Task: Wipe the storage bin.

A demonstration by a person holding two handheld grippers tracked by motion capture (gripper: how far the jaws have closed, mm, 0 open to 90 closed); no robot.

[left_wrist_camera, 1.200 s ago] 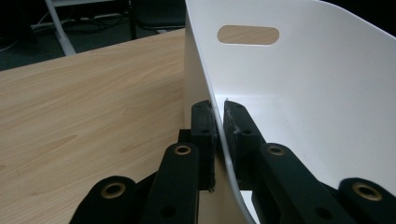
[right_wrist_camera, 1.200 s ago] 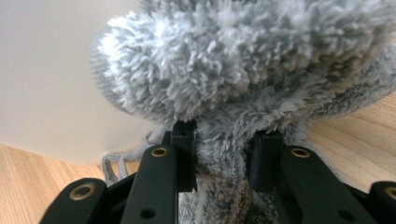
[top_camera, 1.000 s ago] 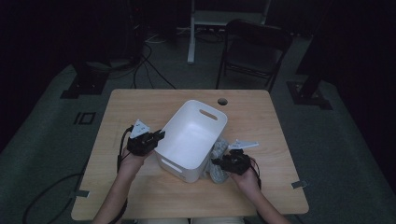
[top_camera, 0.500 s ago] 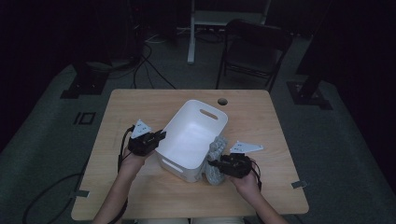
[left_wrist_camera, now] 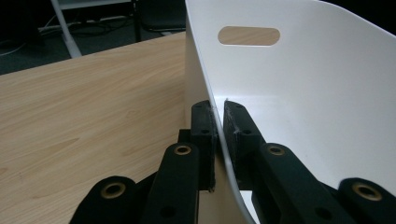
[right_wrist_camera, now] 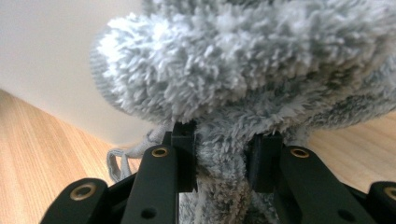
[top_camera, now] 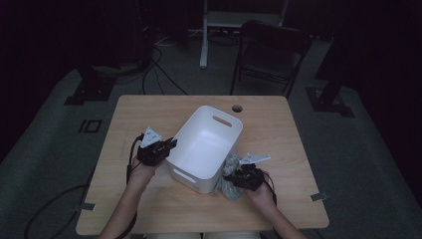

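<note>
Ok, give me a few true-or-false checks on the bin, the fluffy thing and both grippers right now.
1. The left gripper clamps the wall of the white plastic bin. True.
2. The grey fluffy fabric item lies inside the bin. False: it sits outside, against the bin's side on the wooden table.
3. The right gripper has fluffy fabric between its fingers. True.
4. The bin is full. False: its inside looks bare in the high view.
5. The bin has a slot handle cut in its far wall. True.
</note>
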